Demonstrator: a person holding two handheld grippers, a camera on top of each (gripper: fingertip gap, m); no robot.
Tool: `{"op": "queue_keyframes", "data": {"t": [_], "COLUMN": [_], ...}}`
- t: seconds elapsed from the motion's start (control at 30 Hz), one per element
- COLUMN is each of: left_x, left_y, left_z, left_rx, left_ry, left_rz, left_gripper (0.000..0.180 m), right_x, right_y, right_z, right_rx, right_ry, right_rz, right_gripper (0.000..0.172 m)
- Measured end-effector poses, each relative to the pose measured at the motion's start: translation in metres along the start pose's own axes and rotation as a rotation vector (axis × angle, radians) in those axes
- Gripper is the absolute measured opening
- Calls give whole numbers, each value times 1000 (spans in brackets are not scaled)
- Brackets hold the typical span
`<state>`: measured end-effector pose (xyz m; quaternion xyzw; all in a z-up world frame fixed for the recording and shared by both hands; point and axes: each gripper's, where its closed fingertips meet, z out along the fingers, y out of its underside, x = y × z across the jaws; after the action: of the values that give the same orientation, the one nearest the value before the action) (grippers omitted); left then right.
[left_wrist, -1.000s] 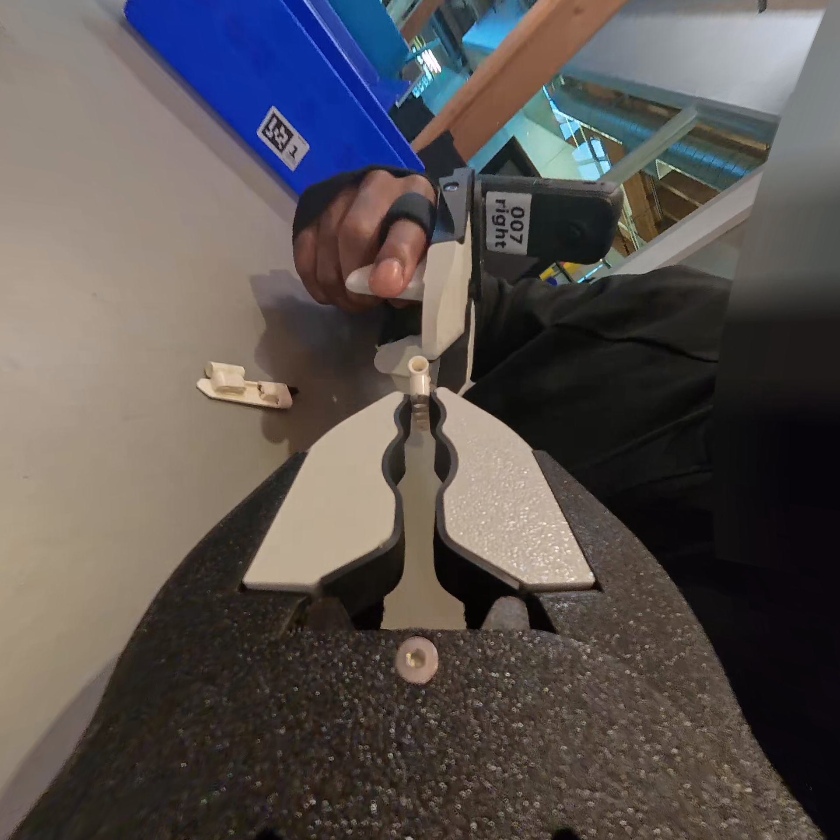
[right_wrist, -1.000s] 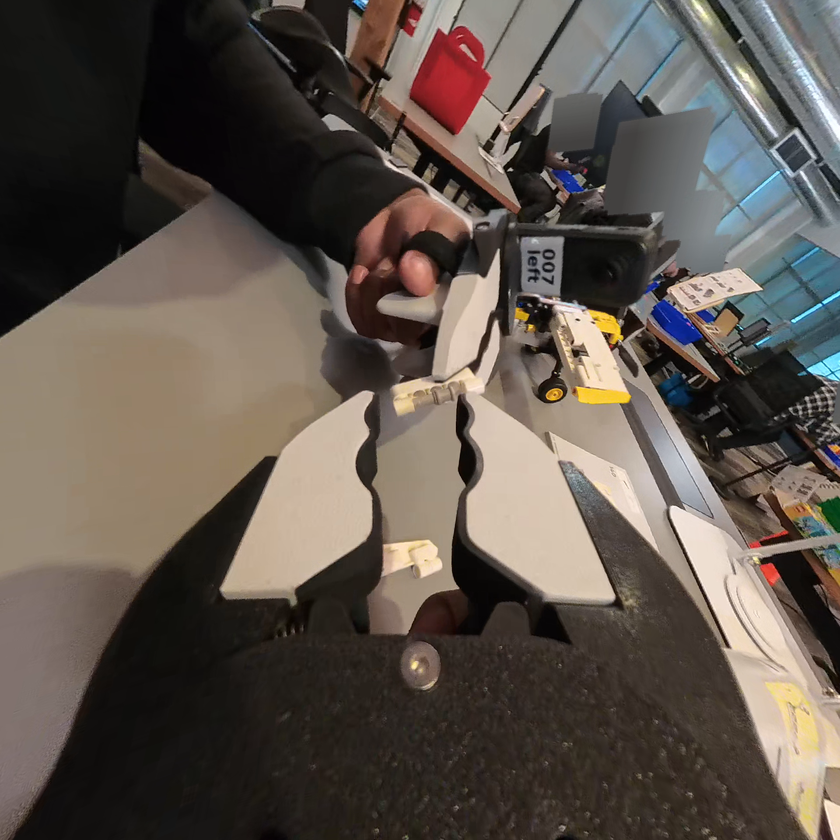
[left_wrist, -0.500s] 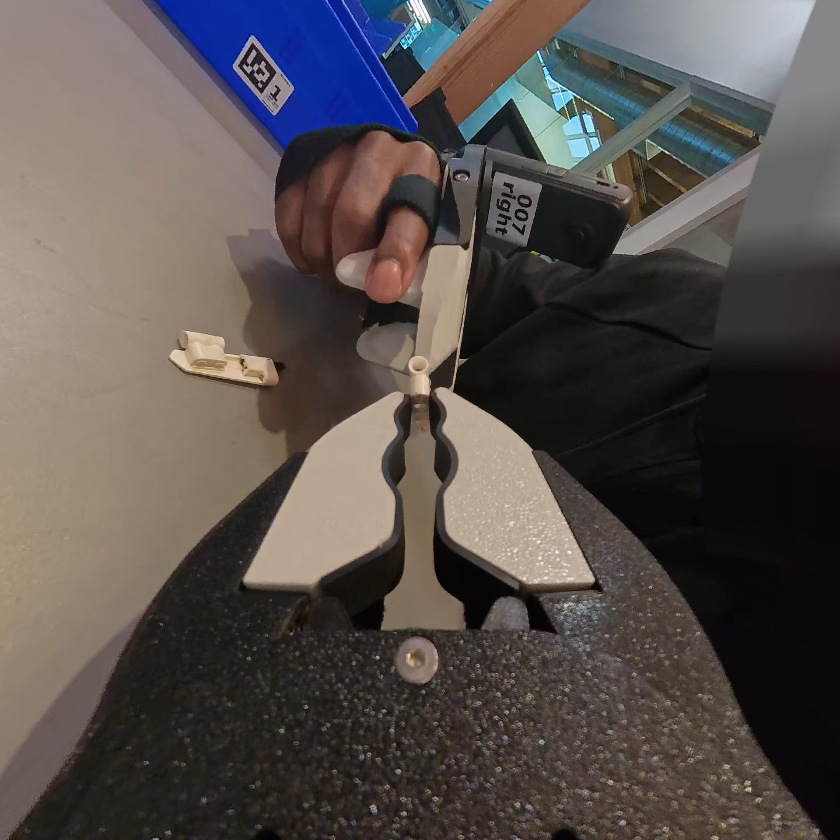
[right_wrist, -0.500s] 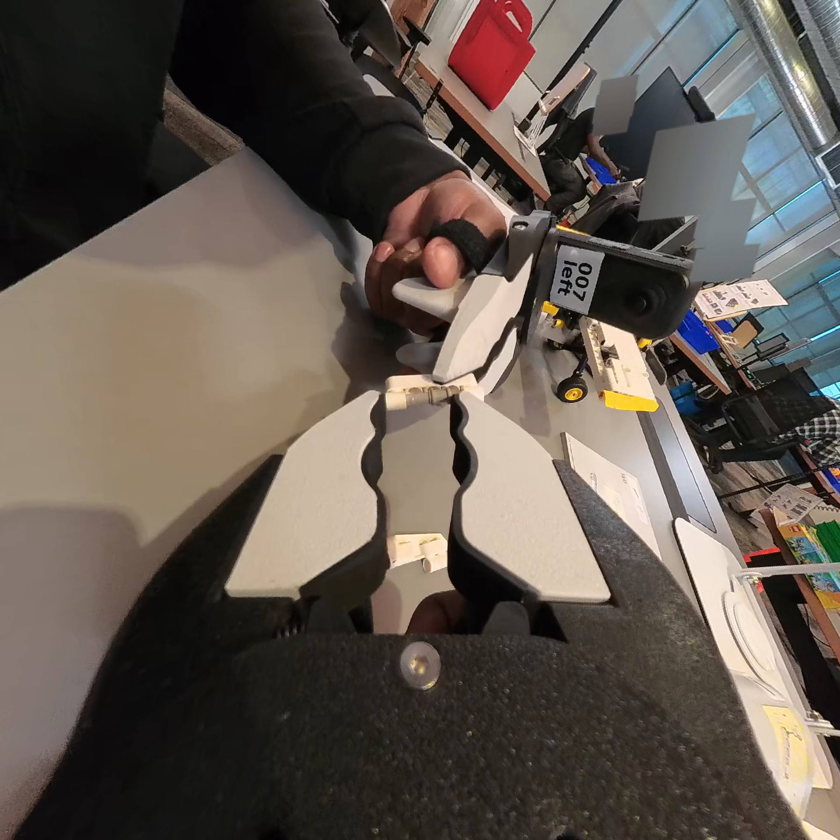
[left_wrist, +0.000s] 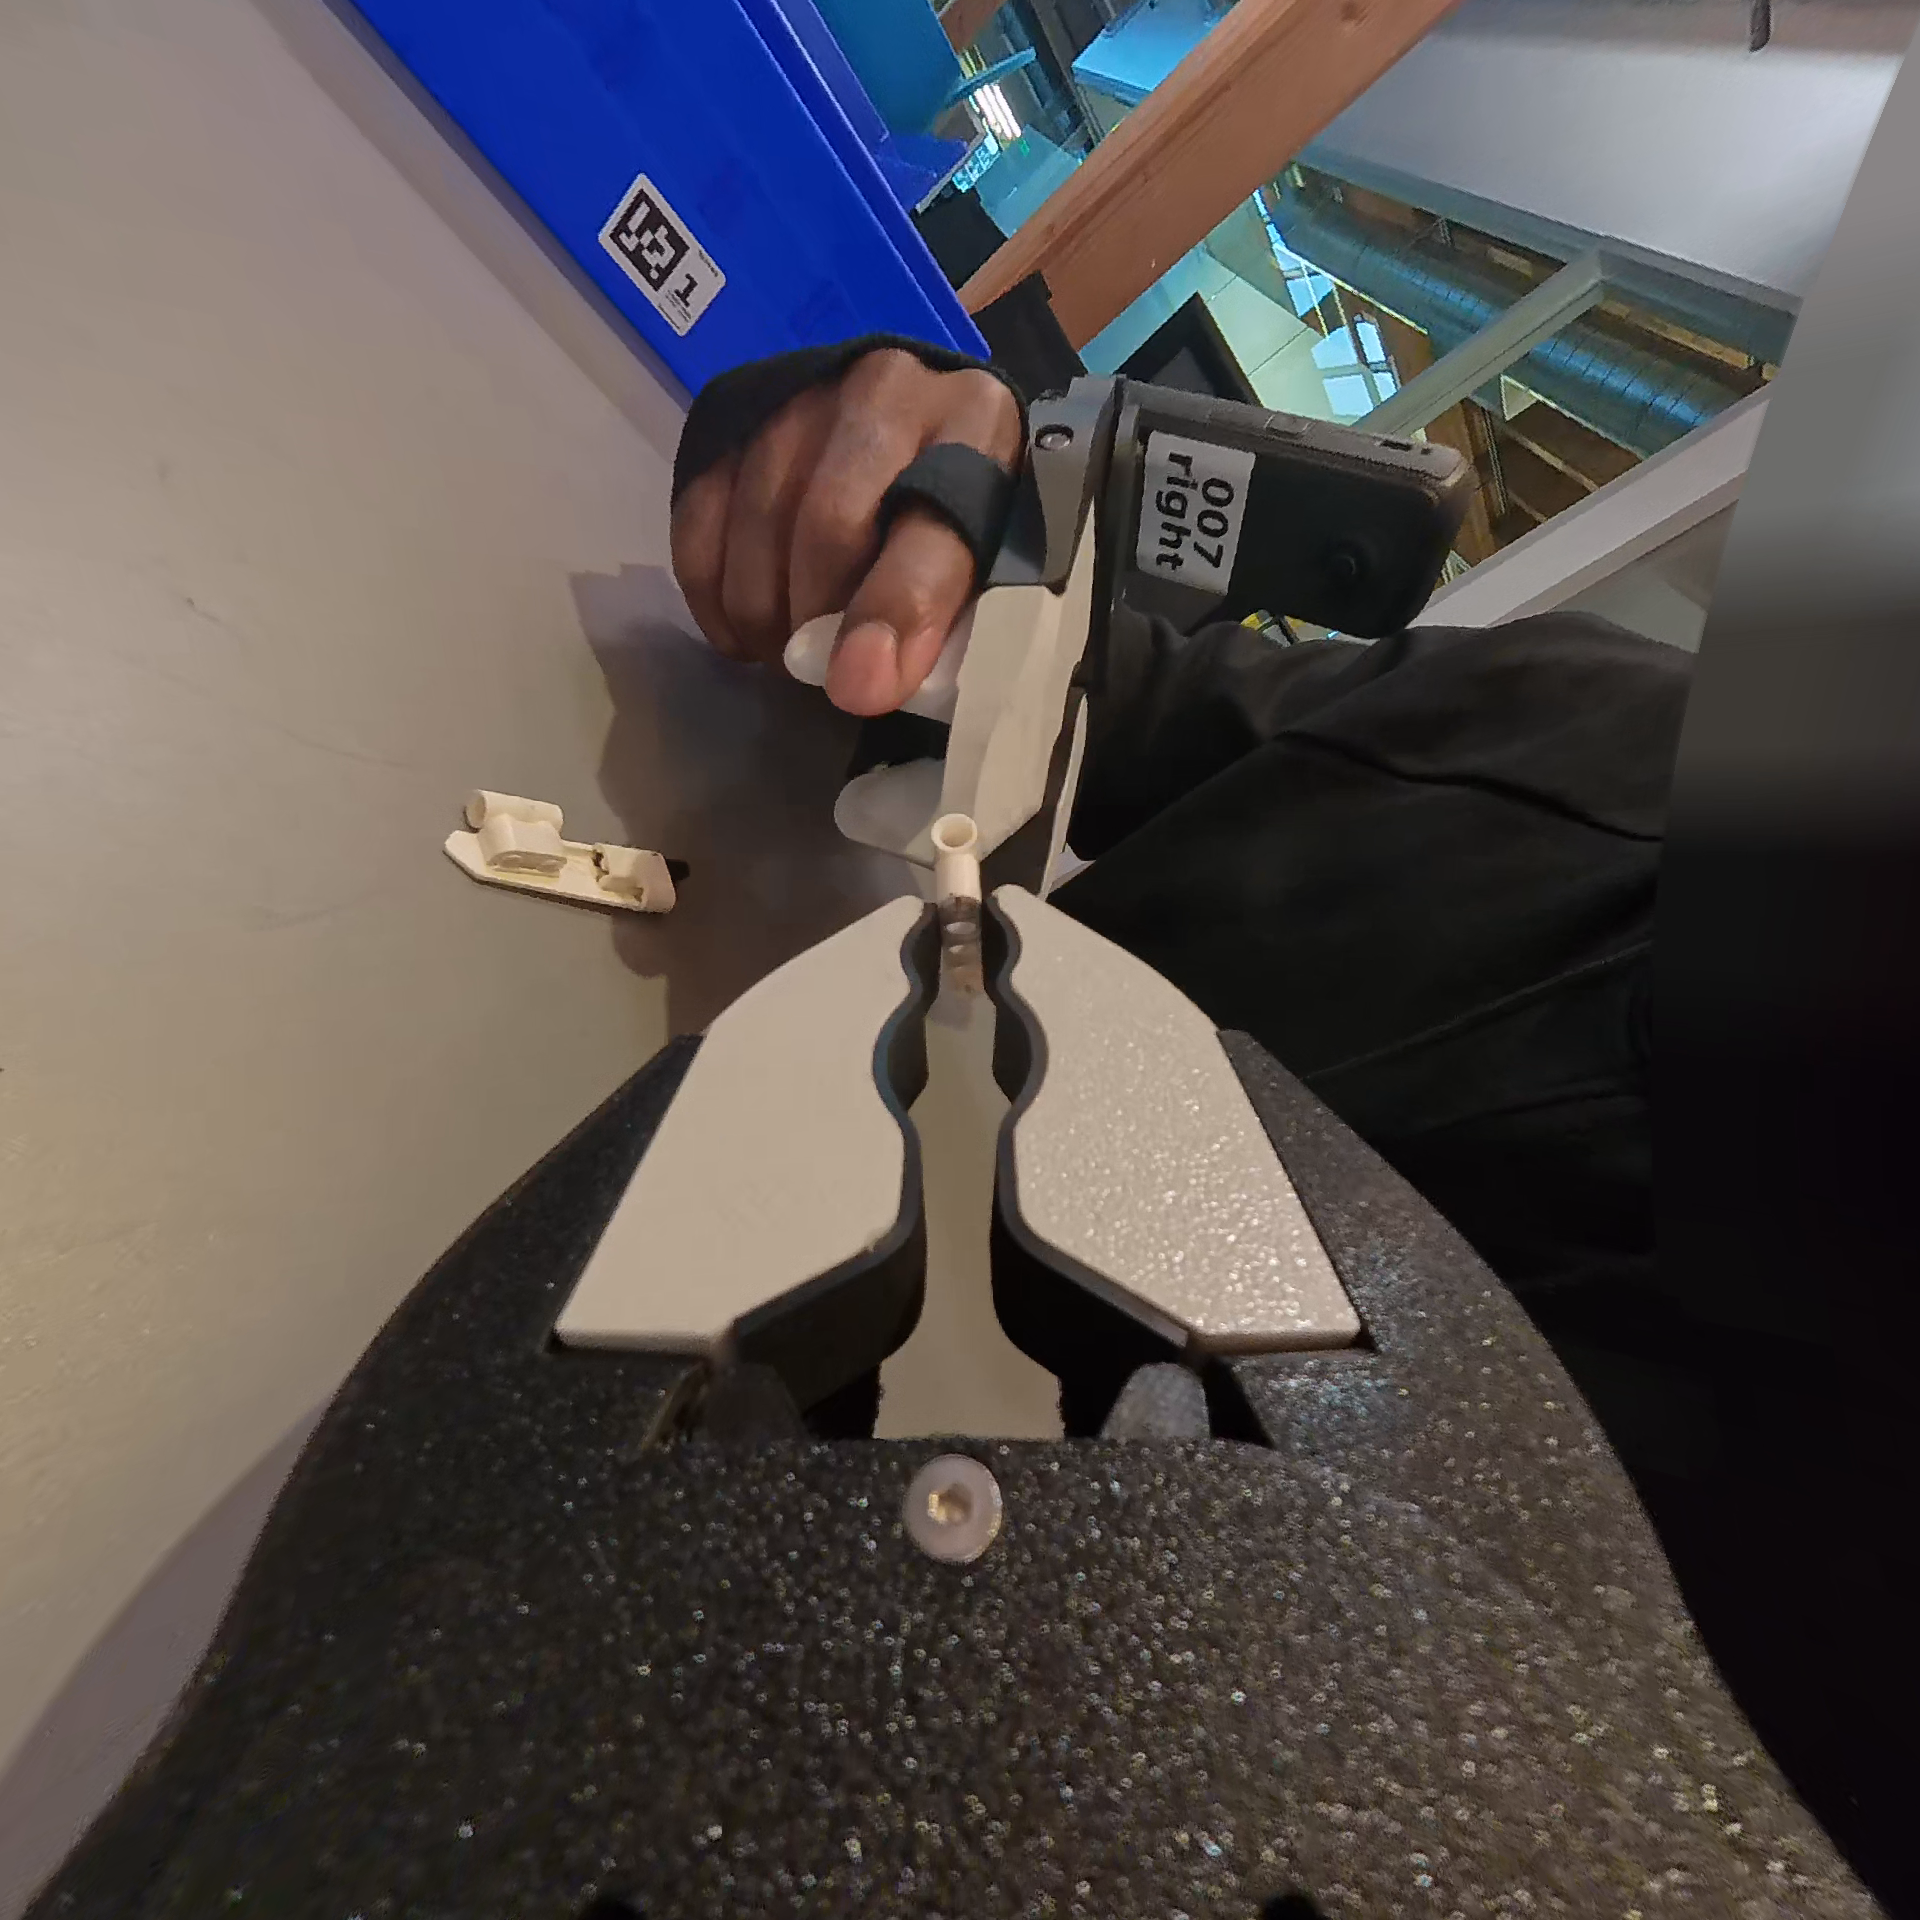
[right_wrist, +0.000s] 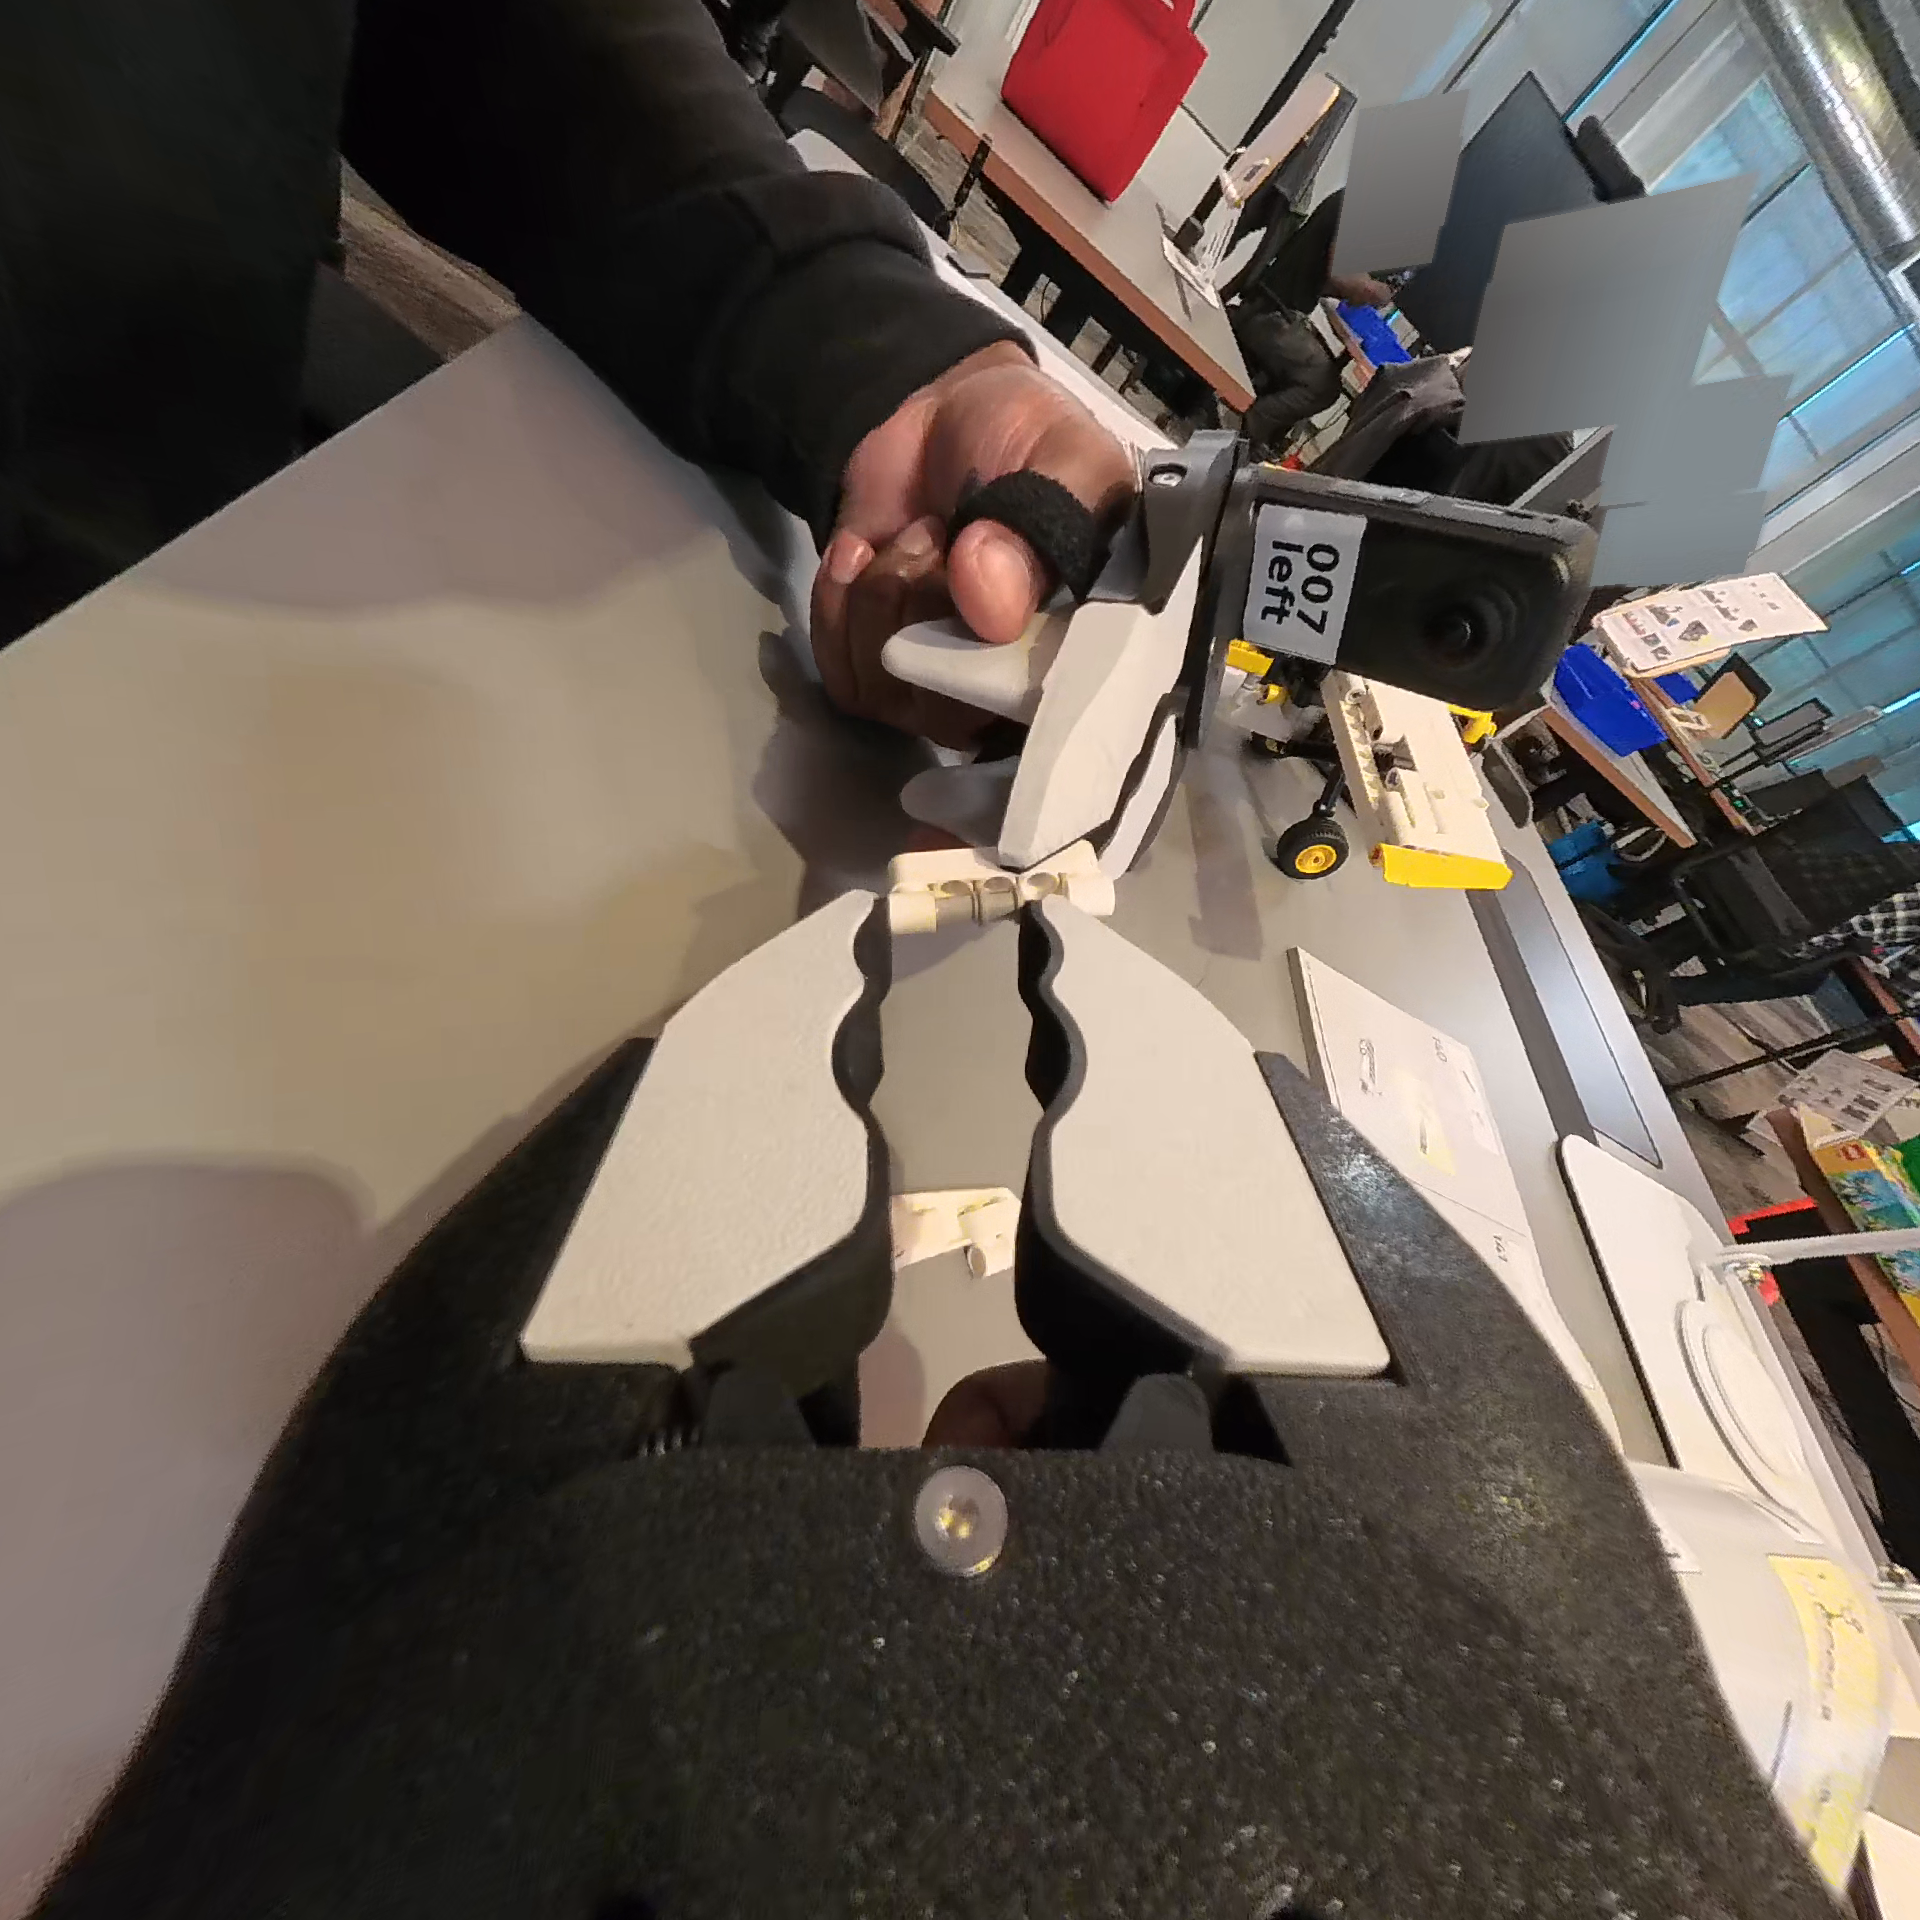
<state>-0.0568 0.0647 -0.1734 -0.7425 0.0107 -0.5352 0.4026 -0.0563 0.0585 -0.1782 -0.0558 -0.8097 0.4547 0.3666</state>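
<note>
My left gripper (left_wrist: 958, 914) is shut on a small white beam with holes (right_wrist: 997, 885), held above the grey table (left_wrist: 260, 727). A grey pin with a white sleeve (right_wrist: 920, 912) runs along the beam; in the left wrist view the sleeve (left_wrist: 954, 857) pokes out past my fingertips. My right gripper (right_wrist: 948, 914) faces it head-on. Its two fingertips (right_wrist: 862, 920) sit against the two ends of the pin and sleeve. The right gripper also shows edge-on in the left wrist view (left_wrist: 1013, 769), and the left gripper in the right wrist view (right_wrist: 1081, 769).
A second flat white part (left_wrist: 561, 862) lies on the table, also seen between my right fingers (right_wrist: 951, 1226). A blue bin (left_wrist: 675, 156) stands at the far left. A white and yellow wheeled brick model (right_wrist: 1392, 790), a booklet (right_wrist: 1403, 1101) and a white tray (right_wrist: 1683, 1340) lie to the right. The tips of both grippers are at nearly the same place.
My right jaws have narrowed around the pin and sleeve, and the sleeve sits closer along the pin. The left gripper has kept its grasp; both grippers have shifted slightly.
</note>
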Motion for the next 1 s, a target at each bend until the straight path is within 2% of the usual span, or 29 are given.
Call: {"op": "queue_keyframes", "data": {"t": [0.2,1.0], "left_x": [0,-5], "left_y": [0,0], "left_z": [0,1], "left_rx": [2,-1], "left_ry": [6,-28], "left_rz": [-3,-16], "left_gripper": [7,7], "right_x": [-2,-7], "right_y": [-1,5], "right_z": [-1,2], "right_rx": [-3,-32], "right_ry": [-25,-45], "right_rz": [34,2], "right_gripper": [28,14]}}
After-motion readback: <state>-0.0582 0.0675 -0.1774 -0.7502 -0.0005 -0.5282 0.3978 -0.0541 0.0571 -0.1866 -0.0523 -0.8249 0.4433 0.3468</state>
